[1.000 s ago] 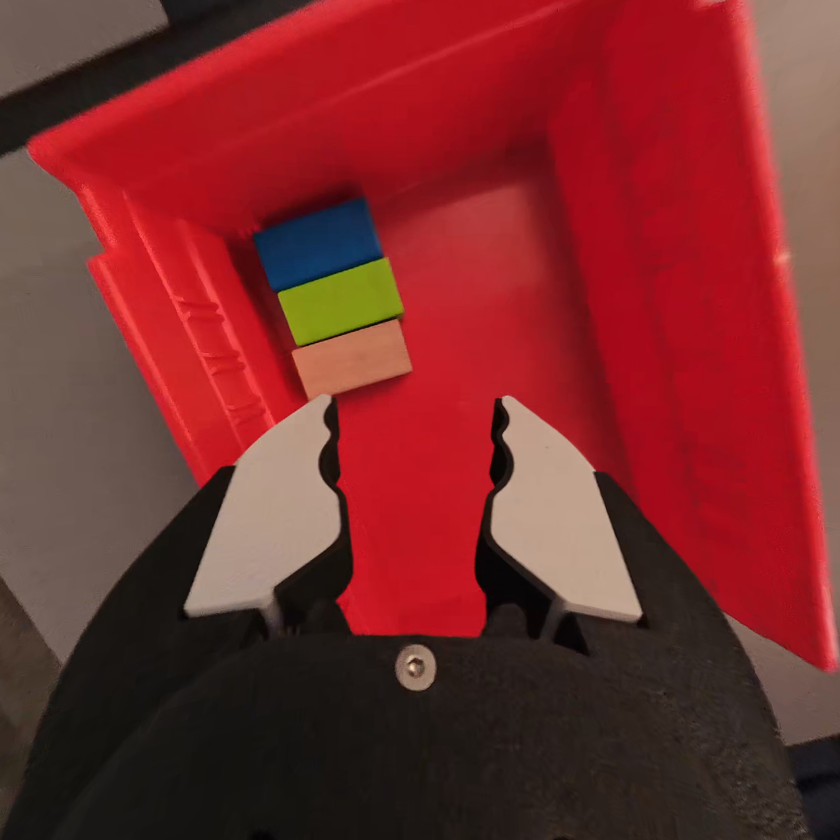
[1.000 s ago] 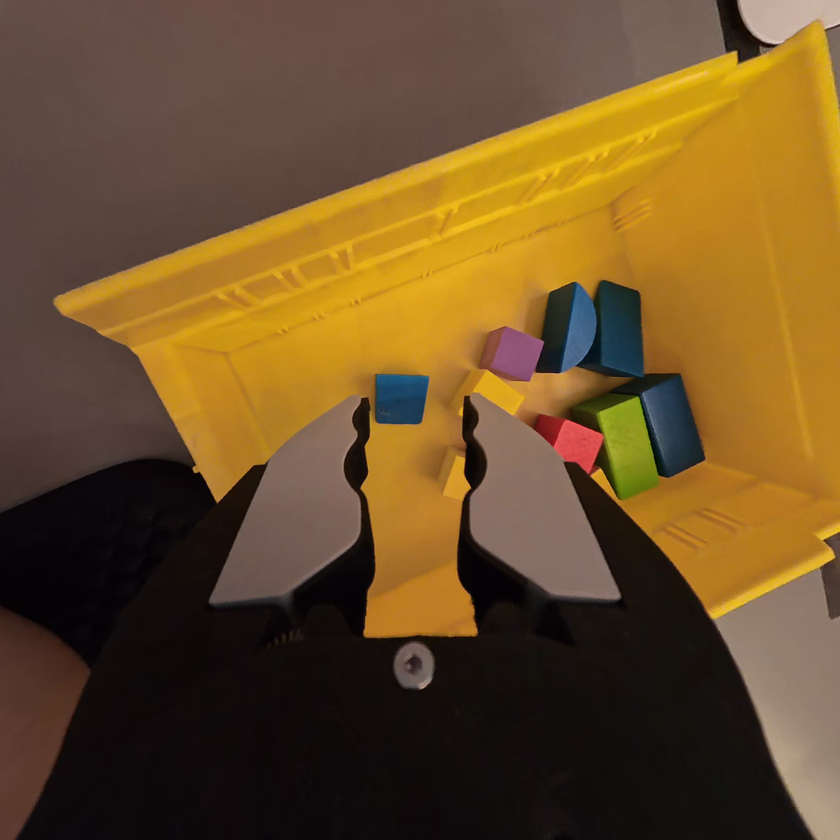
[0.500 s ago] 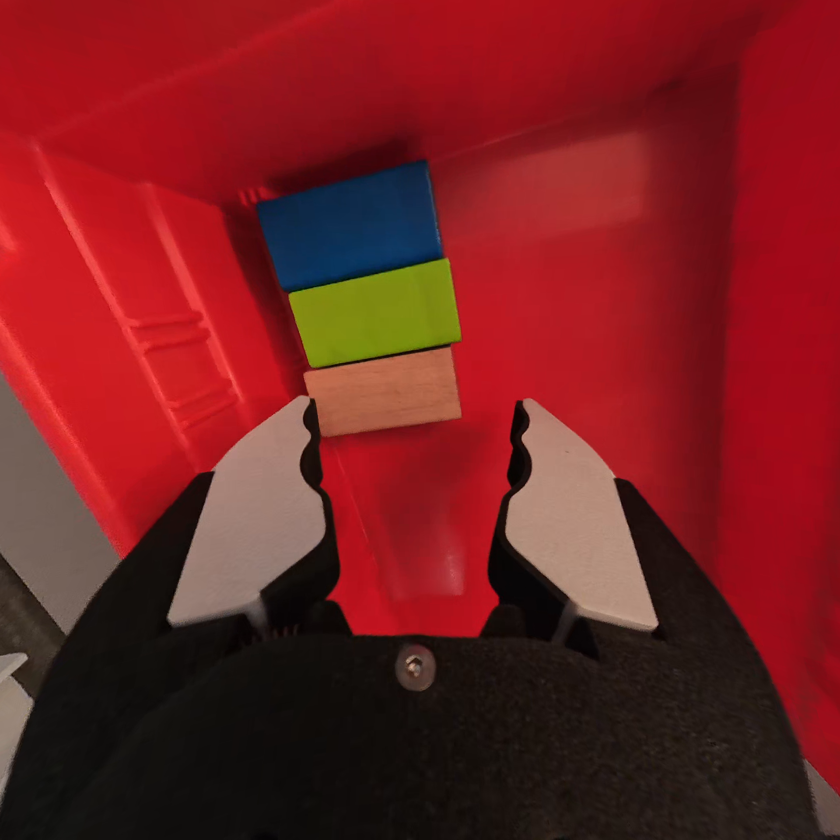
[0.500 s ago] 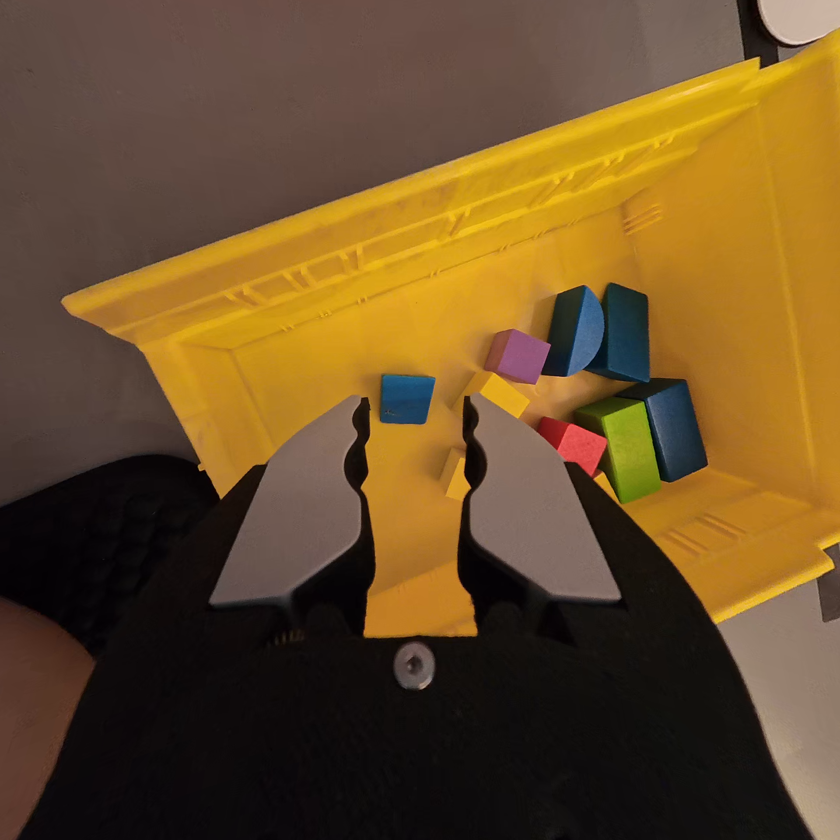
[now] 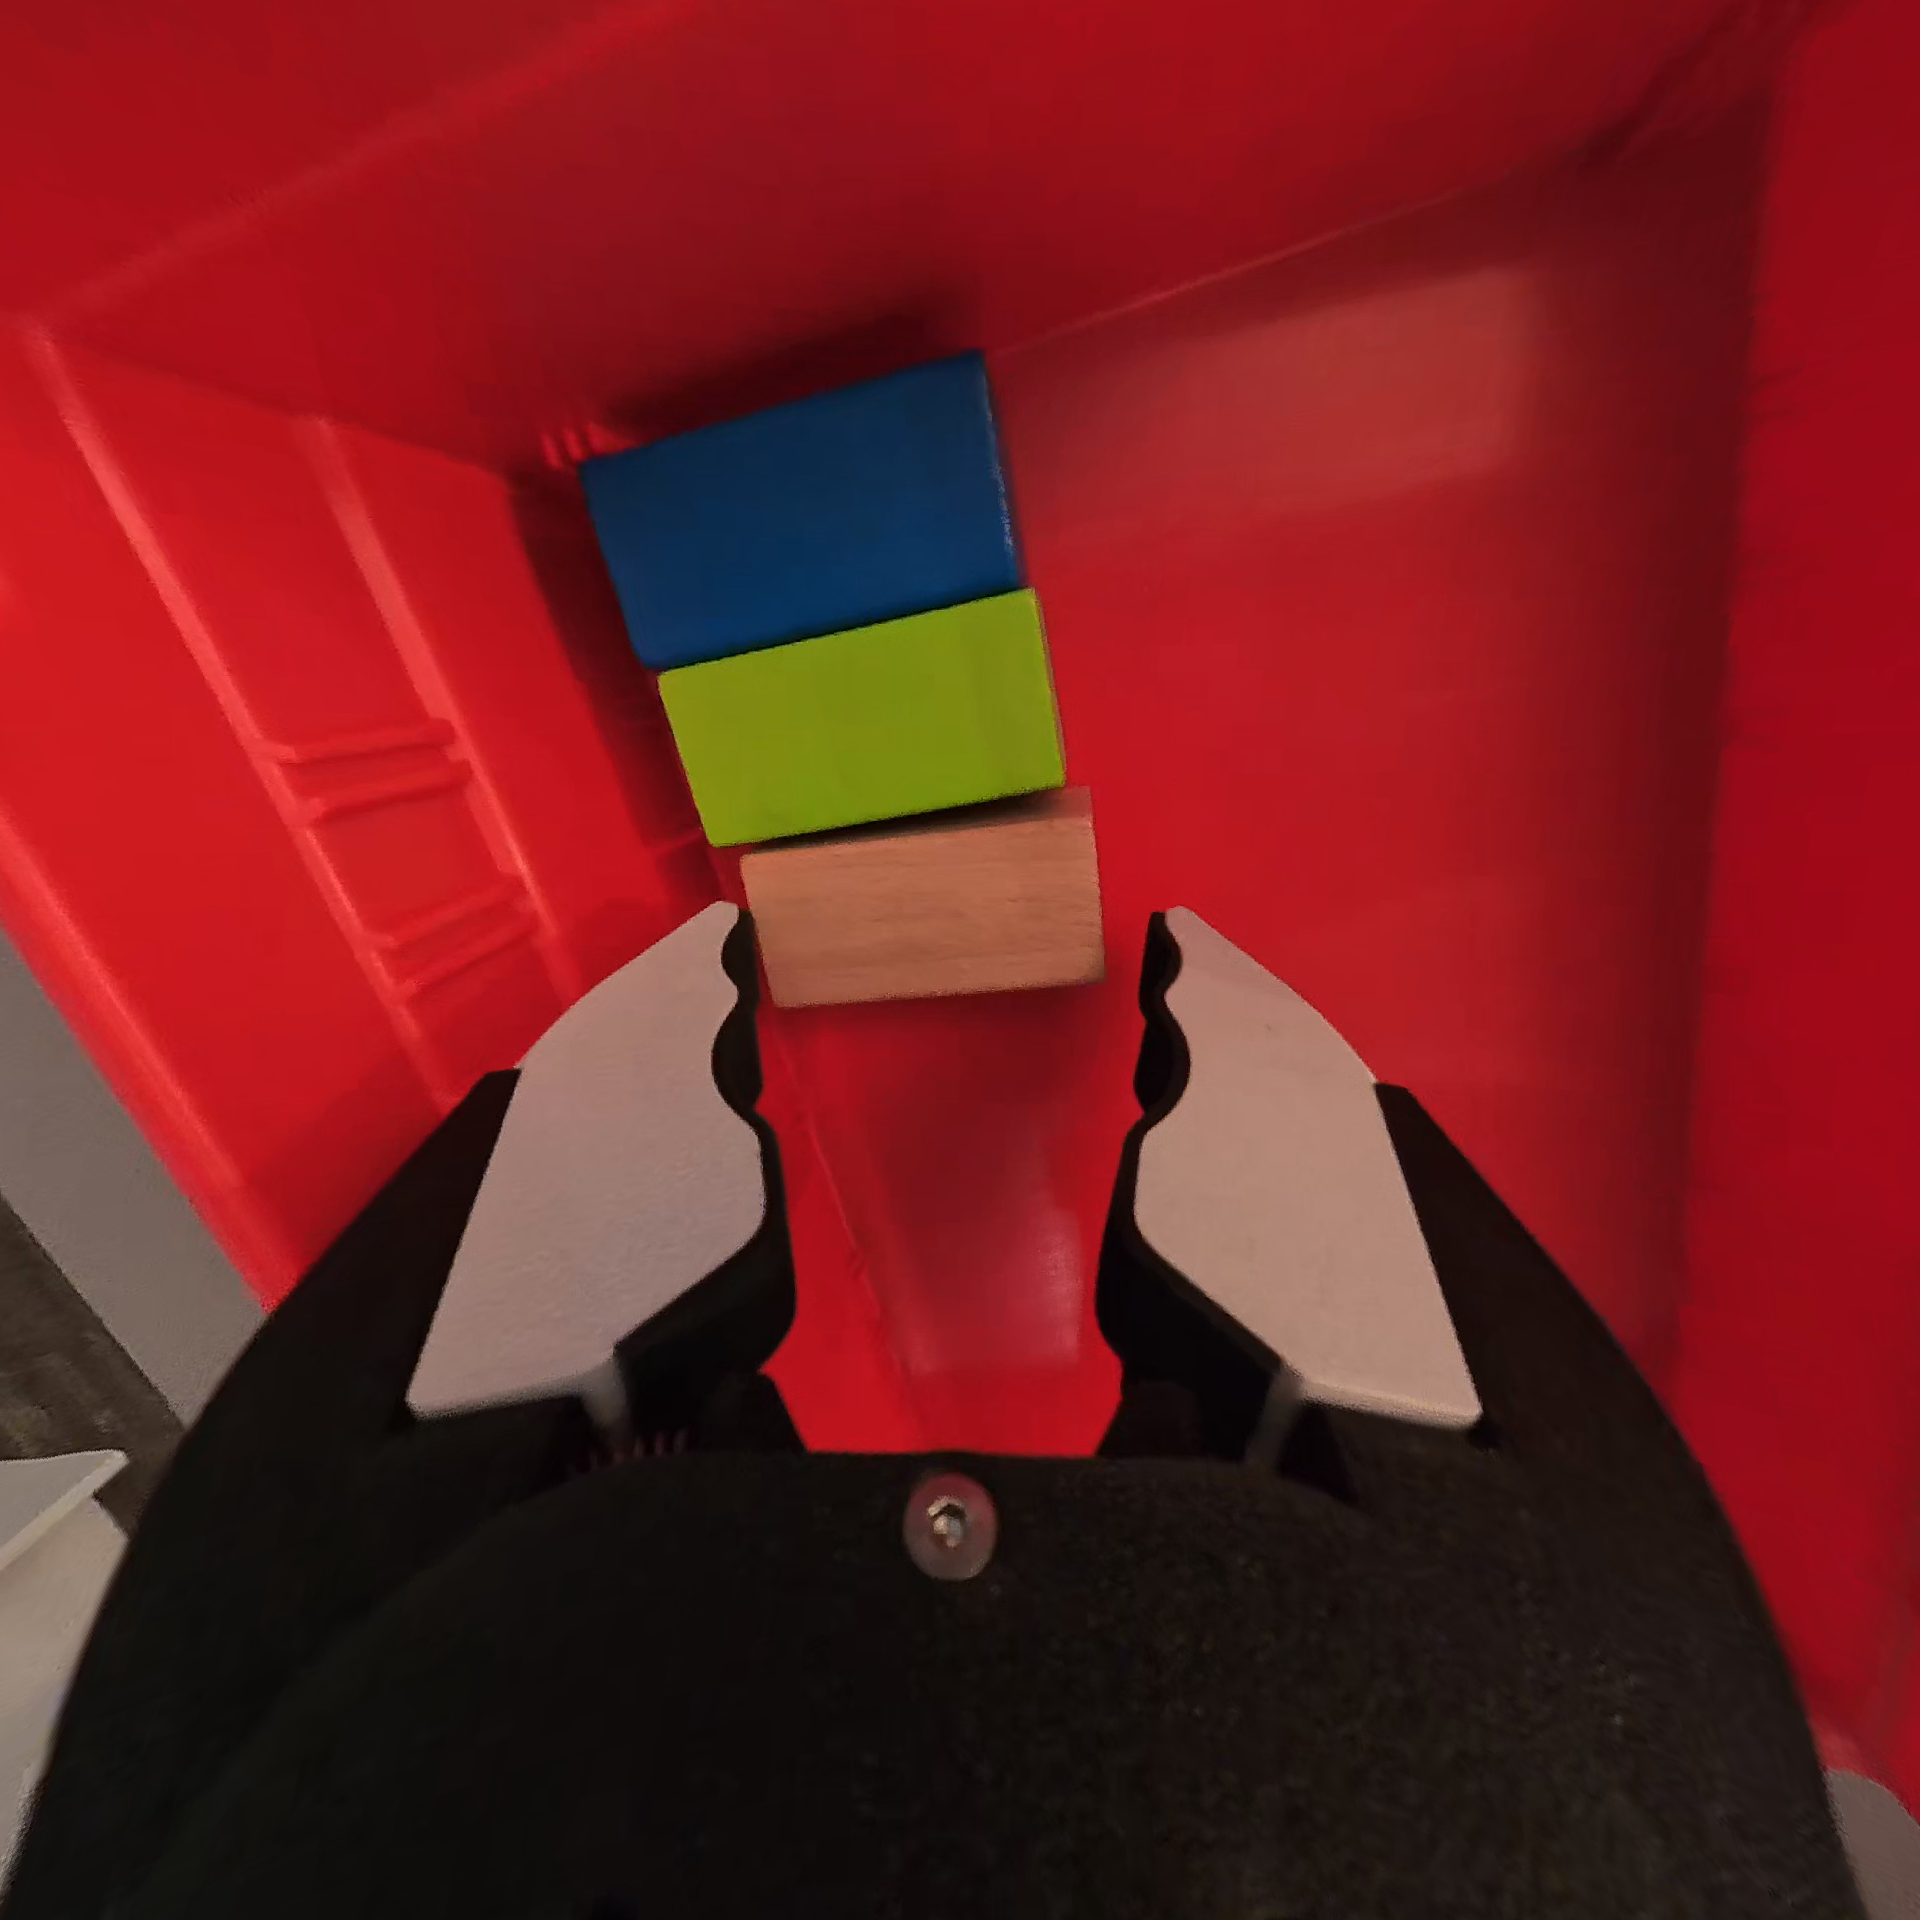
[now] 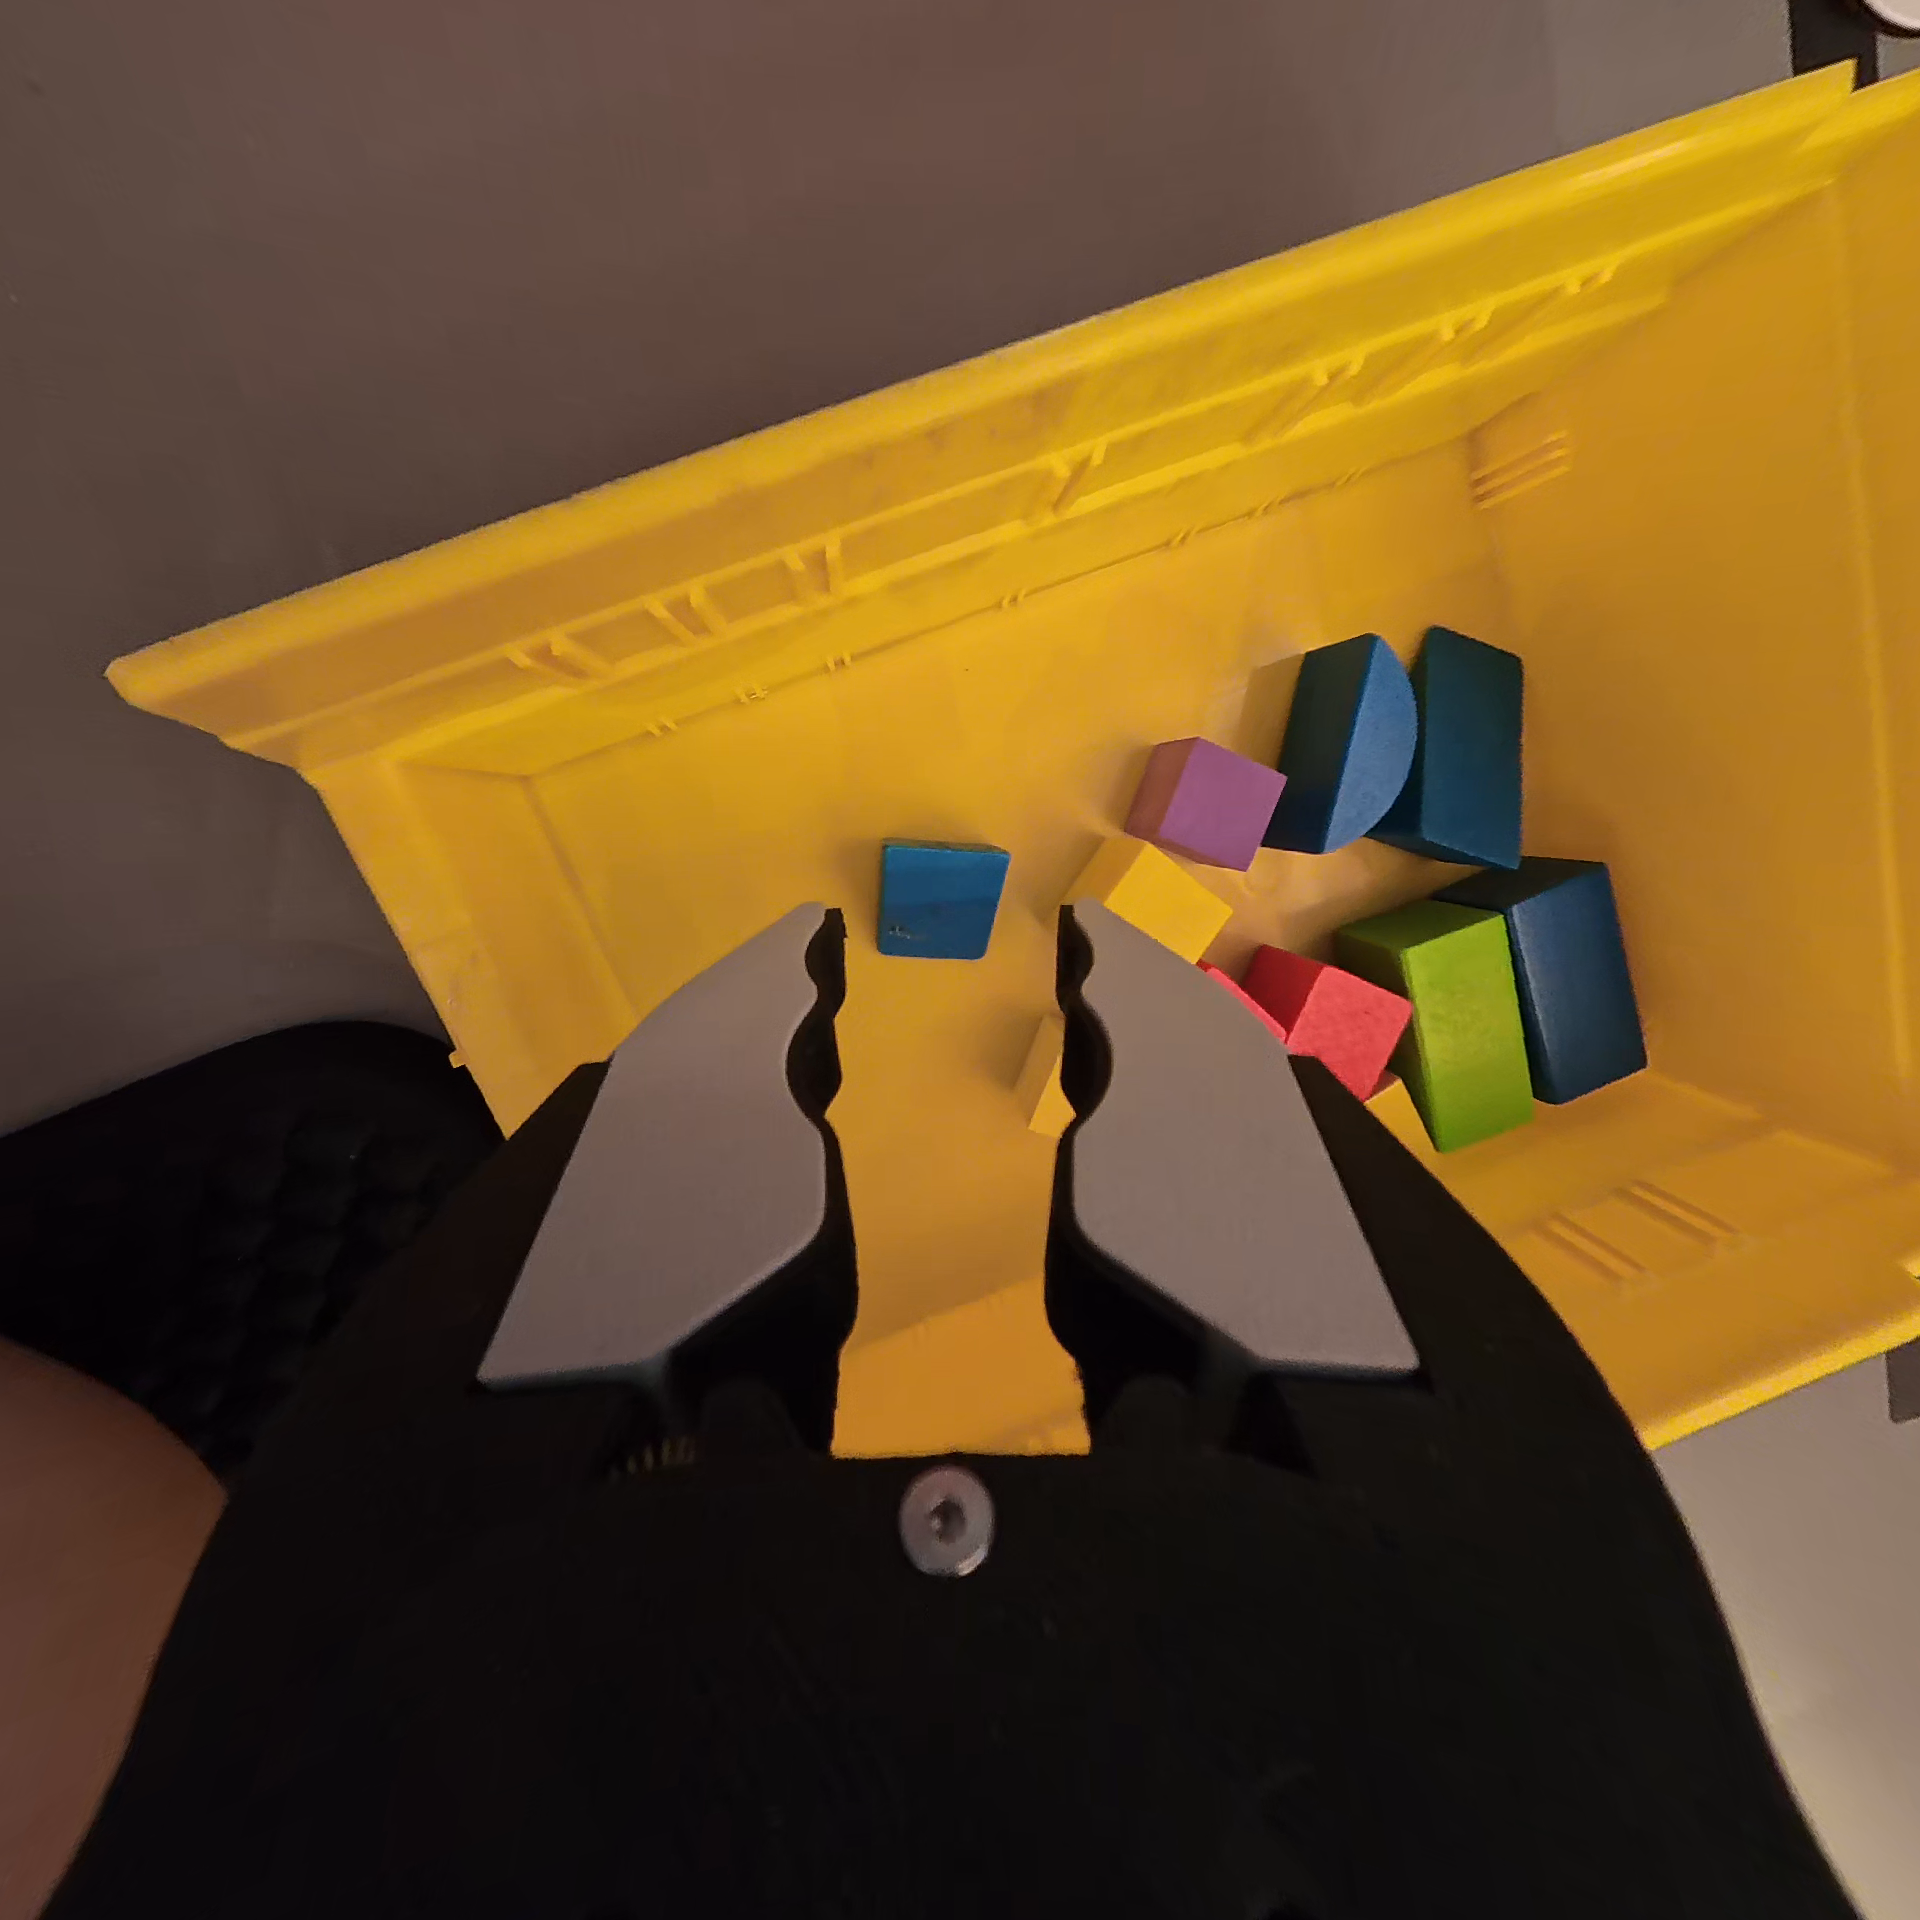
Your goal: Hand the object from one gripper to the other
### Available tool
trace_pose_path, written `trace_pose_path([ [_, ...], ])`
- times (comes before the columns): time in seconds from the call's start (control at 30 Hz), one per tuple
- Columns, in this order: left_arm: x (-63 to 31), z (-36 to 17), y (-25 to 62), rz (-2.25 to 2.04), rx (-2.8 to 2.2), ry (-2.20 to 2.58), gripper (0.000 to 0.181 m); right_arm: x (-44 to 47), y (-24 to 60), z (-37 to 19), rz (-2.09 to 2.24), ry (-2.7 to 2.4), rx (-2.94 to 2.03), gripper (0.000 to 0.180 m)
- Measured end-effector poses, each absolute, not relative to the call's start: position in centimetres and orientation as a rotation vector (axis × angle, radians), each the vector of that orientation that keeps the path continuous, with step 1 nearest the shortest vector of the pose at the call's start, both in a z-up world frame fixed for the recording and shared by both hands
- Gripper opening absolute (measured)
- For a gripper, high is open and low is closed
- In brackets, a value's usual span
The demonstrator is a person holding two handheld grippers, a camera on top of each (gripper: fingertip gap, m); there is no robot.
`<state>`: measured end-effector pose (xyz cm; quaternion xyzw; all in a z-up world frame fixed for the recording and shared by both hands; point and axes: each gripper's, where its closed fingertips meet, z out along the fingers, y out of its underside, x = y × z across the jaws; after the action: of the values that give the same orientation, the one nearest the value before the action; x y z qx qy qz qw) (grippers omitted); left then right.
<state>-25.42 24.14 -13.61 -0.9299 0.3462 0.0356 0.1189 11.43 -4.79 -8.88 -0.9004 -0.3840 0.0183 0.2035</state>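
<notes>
Tongs both gape empty: left tongs (image 5: 940,920) near wooden block (image 5: 925,899), right tongs (image 6: 948,914) half-hiding yellow block (image 6: 1042,1075).

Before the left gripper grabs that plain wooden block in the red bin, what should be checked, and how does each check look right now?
1. Left gripper open: ok, a wide gap shows.
2. Wooden block lined up between the fingertips: ok, it sits just ahead of the gap.
3. Gap wider than the block: ok, though narrowly on the left.
4. Green block clear of the grasp: cannot tell, it touches the wooden block and may shift.
5. Room beside the red bin wall: ok, bare floor on the right.
6. Right gripper free to receive: ok, open and empty over the yellow bin.
</notes>
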Motion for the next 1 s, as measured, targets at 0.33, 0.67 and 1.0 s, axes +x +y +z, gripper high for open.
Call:
trace_pose_path([
  [0.33,-25.7,-14.8,24.6,0.088,-2.757,0.987,0.071,11.4,-4.9,-9.0,0.046,-1.079,-2.524,0.041],
  [0.67,-25.3,-12.7,22.8,-0.02,-2.767,1.043,0.07,11.5,-3.9,-8.0,-0.039,-1.055,-2.475,0.041],
  [1.0,-16.6,-0.4,13.2,-1.088,-2.204,1.411,0.07,3.6,3.5,4.4,-0.227,-0.942,-1.738,0.041],
])
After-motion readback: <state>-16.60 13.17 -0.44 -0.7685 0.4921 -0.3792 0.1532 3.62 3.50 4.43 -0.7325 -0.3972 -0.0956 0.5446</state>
